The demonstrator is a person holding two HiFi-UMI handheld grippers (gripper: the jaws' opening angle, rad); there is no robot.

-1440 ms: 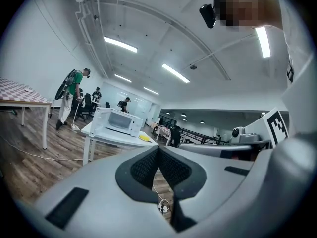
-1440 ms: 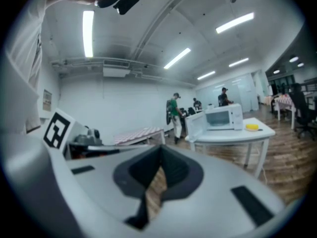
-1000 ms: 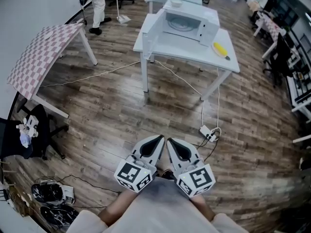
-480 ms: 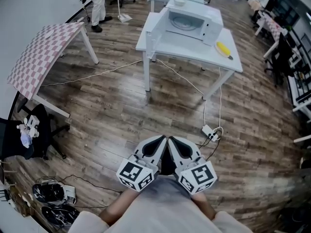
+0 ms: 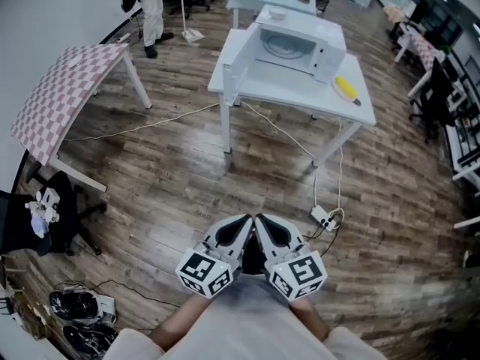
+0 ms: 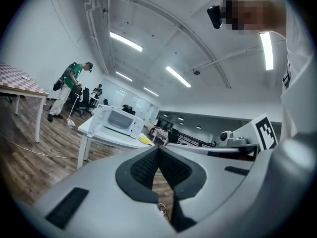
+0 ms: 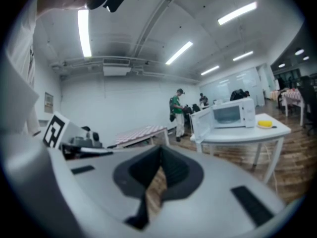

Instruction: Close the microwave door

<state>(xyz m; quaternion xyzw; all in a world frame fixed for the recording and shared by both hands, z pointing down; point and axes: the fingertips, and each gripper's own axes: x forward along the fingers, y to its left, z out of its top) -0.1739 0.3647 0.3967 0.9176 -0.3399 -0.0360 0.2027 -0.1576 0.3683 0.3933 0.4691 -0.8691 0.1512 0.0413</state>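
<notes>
Both left gripper point(image 5: 244, 220) and right gripper point(image 5: 261, 220) stay closed; microwave point(image 5: 296, 42) slightly nearer.

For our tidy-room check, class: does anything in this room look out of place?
The microwave on the white table has its door swung wide open; a power strip lies loose on the floor.

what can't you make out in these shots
Microwave cavity, head view: too far and small to tell whether anything sits inside.
Yellow item on the white table: too small to identify.
Person by the wall, head view: cut off by top edge.
</notes>
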